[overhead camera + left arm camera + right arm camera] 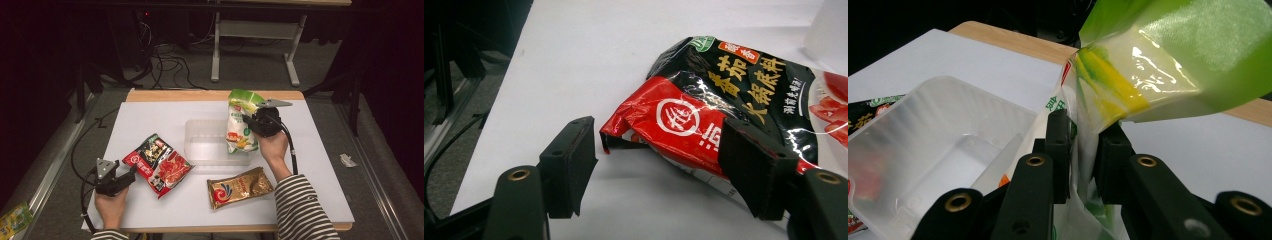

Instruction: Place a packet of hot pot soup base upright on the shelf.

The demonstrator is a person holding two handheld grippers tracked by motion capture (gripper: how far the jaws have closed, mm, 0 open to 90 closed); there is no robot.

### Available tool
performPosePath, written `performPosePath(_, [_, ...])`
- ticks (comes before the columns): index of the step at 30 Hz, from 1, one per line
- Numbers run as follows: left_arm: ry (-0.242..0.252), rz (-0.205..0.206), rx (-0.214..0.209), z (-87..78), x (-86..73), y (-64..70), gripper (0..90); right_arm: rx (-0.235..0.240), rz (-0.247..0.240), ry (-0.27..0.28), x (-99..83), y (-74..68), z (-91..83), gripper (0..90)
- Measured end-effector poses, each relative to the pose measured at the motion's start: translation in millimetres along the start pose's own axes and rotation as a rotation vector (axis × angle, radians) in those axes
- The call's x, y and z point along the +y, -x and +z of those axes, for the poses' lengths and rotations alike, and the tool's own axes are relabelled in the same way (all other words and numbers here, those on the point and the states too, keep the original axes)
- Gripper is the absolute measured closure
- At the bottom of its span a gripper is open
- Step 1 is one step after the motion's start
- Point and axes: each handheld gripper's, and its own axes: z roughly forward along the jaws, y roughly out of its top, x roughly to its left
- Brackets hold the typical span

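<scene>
I'm pinching the green packet (242, 121) in my right tool (250, 121), hanging over the clear tub (205, 145). My left tool (131, 175) is gaping wide at the red-and-black packet (157, 164).

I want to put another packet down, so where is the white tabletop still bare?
Bare patches on the white table: the far left corner, beyond the red-and-black foil packet, and the right side, right of the clear plastic tub. It is crowded in the middle and near front: tub, green-and-white pouch in the right hand-held gripper, and gold foil packet.
</scene>
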Motion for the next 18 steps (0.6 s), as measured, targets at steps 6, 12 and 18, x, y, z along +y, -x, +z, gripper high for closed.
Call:
performPosePath(6, [-0.001,0.000,0.000,0.1,0.0,0.0,31.9,-0.019,-0.037,-0.007,-0.9,-2.1,-5.2,82.1])
performPosePath(12, [-0.002,0.001,0.000,0.1,0.1,-0.1,31.9,-0.037,-0.054,0.007,-3.9,-4.3,-7.0,83.1])
performPosePath(18, [-0.004,0.000,0.000,0.2,0.1,-0.2,31.8,-0.053,-0.080,0.005,-5.4,-5.9,-9.8,83.3])
